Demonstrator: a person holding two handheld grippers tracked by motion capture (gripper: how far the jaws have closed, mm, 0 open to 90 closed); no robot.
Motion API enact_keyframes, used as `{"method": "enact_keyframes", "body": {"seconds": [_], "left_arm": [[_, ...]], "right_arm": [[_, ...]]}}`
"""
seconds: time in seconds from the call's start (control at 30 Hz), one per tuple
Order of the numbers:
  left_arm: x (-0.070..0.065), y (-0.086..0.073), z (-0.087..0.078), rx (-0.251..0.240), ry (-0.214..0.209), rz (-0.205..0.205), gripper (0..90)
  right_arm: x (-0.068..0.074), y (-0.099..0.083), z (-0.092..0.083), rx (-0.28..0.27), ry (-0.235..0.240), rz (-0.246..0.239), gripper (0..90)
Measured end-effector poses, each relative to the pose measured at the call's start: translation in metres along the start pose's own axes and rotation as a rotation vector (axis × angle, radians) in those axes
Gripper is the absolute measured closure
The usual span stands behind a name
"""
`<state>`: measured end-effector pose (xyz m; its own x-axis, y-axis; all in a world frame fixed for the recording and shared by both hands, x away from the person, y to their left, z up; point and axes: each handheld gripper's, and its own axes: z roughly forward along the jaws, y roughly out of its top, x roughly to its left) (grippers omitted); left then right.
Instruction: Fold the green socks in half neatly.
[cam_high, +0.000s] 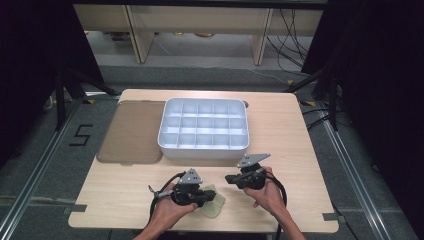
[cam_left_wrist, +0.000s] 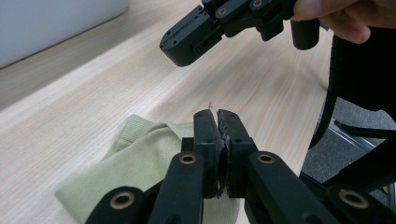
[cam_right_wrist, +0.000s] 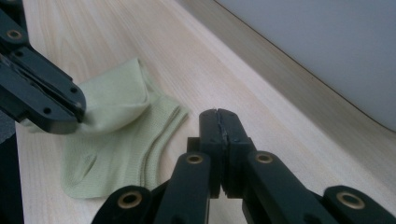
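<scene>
a pale green sock (cam_high: 212, 202) lies flat on the wooden table (cam_high: 300, 150), on the near side of the white divided tray (cam_high: 203, 127) and well apart from it, close to the table's near edge. in the right gripper view the sock (cam_right_wrist: 121, 140) is a soft ribbed knit, bent in an l shape with one end folded up over itself; its ribbed cuff edge faces the tray side, and its long axis runs roughly along the tray's near wall, though the fold makes this hard to judge. the left gripper (cam_high: 197, 195) sits over the sock on the side away from the tray, and in its own view the left gripper (cam_left_wrist: 217, 116) has its black jaws pressed together with nothing between them, the tips hanging just past the cloth (cam_left_wrist: 140, 172). the right gripper (cam_high: 234, 179) is between the sock and the tray, its jaws also fully closed and empty in its own view (cam_right_wrist: 219, 114). the tray is smooth hard plastic with a grid of square compartments; a flat translucent brown lid (cam_high: 131, 131) lies just beside it on its left.
</scene>
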<state>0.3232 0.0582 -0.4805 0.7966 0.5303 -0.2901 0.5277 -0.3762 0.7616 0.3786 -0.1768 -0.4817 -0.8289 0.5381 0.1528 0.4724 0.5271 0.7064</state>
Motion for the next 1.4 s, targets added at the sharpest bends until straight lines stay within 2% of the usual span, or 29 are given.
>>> {"method": "enact_keyframes", "body": {"seconds": [0.03, 0.2, 0.23, 0.27, 0.3, 0.4, 0.47, 0.5, 0.53, 0.57, 0.6, 0.63, 0.67, 0.7, 0.73, 0.77, 0.83, 0.87, 0.9, 0.93, 0.97, 1.0, 1.03, 1.07, 1.1, 1.2, 1.23, 1.4], "left_arm": [[0.001, 0.0, 0.002, 0.001, -0.005, 0.014, 86.6], [-0.002, -0.003, 0.013, 0.019, -0.011, 0.014, 86.1], [-0.003, -0.005, 0.015, 0.026, -0.007, 0.003, 86.1], [-0.004, -0.007, 0.02, 0.034, -0.02, 0.006, 84.8], [-0.003, -0.007, 0.021, 0.037, -0.028, 0.014, 83.7], [-0.005, -0.008, 0.023, 0.032, -0.047, 0.002, 76.9], [-0.005, -0.005, 0.018, 0.009, -0.08, 0.001, 71.1], [-0.006, -0.003, 0.014, -0.011, -0.087, -0.02, 68.5], [-0.006, -0.003, 0.014, -0.011, -0.087, -0.02, 64.8], [-0.005, 0.001, 0.004, -0.035, -0.092, -0.013, 61.1], [-0.005, 0.001, 0.004, -0.035, -0.092, -0.013, 59.9], [-0.004, 0.003, -0.002, -0.041, -0.092, 0.008, 58.5], [-0.002, 0.004, -0.016, -0.049, -0.054, 0.032, 58.5], [0.001, 0.003, -0.022, -0.053, -0.036, 0.043, 58.6], [0.001, 0.003, -0.022, -0.053, -0.036, 0.043, 59.7], [0.008, -0.001, -0.033, -0.058, -0.009, 0.042, 62.1], [0.016, -0.008, -0.042, -0.053, 0.02, 0.027, 67.0], [0.016, -0.008, -0.042, -0.053, 0.02, 0.027, 69.3], [0.02, -0.012, -0.044, -0.042, 0.027, 0.042, 71.5], [0.026, -0.021, -0.046, -0.021, 0.042, 0.039, 73.3], [0.027, -0.026, -0.046, -0.001, 0.058, 0.028, 74.8], [0.027, -0.026, -0.046, -0.001, 0.058, 0.028, 76.5], [0.031, -0.034, -0.042, 0.01, 0.047, 0.022, 78.1], [0.031, -0.034, -0.042, 0.01, 0.047, 0.022, 78.9], [0.031, -0.039, -0.038, 0.043, 0.046, 0.024, 79.9], [0.029, -0.04, -0.032, 0.059, 0.036, 0.028, 81.8], [0.026, -0.042, -0.027, 0.086, 0.041, 0.055, 82.4], [0.023, -0.045, -0.021, 0.124, 0.046, 0.095, 84.8]], "right_arm": [[0.001, 0.0, 0.0, 0.003, -0.002, 0.009, 90.0], [0.002, -0.001, 0.0, 0.007, -0.001, 0.006, 89.9], [0.002, -0.001, 0.0, 0.009, -0.001, 0.003, 89.9], [0.002, -0.001, 0.001, 0.006, 0.008, -0.017, 89.6], [0.003, -0.001, 0.001, 0.007, 0.006, -0.012, 89.5], [0.003, -0.001, 0.0, 0.006, 0.007, -0.009, 89.3], [0.003, -0.001, -0.002, 0.006, 0.0, -0.003, 89.3], [0.003, -0.002, -0.002, 0.002, -0.004, 0.005, 89.3], [0.003, -0.002, -0.002, 0.002, -0.004, 0.005, 89.3], [0.002, -0.001, -0.004, -0.001, -0.009, -0.002, 88.9], [0.002, -0.001, -0.004, -0.001, -0.009, -0.002, 88.9], [0.003, -0.001, -0.006, -0.014, -0.009, -0.005, 88.7], [0.003, -0.001, -0.007, -0.017, -0.008, -0.008, 88.7], [0.004, -0.001, -0.009, -0.016, -0.01, -0.013, 88.6], [0.004, -0.001, -0.009, -0.016, -0.01, -0.013, 88.6], [0.008, 0.0, -0.01, -0.02, -0.008, -0.005, 88.0], [0.012, 0.001, -0.011, -0.019, 0.004, -0.011, 87.8], [0.012, 0.001, -0.011, -0.019, 0.004, -0.011, 87.8], [0.016, 0.002, -0.011, -0.016, 0.013, -0.017, 87.8], [0.019, 0.003, -0.011, -0.019, 0.009, -0.024, 87.8], [0.021, 0.004, -0.011, -0.015, 0.013, -0.029, 87.8], [0.021, 0.004, -0.011, -0.015, 0.013, -0.029, 87.8], [0.028, 0.006, -0.01, -0.01, 0.029, -0.032, 87.7], [0.028, 0.006, -0.01, -0.01, 0.029, -0.032, 87.7], [0.033, 0.007, -0.009, -0.007, 0.039, -0.048, 87.7], [0.038, 0.008, -0.007, -0.007, 0.054, -0.068, 87.7], [0.042, 0.008, -0.007, -0.007, 0.062, -0.075, 87.7], [0.048, 0.007, -0.007, -0.003, 0.063, -0.076, 87.8]]}}
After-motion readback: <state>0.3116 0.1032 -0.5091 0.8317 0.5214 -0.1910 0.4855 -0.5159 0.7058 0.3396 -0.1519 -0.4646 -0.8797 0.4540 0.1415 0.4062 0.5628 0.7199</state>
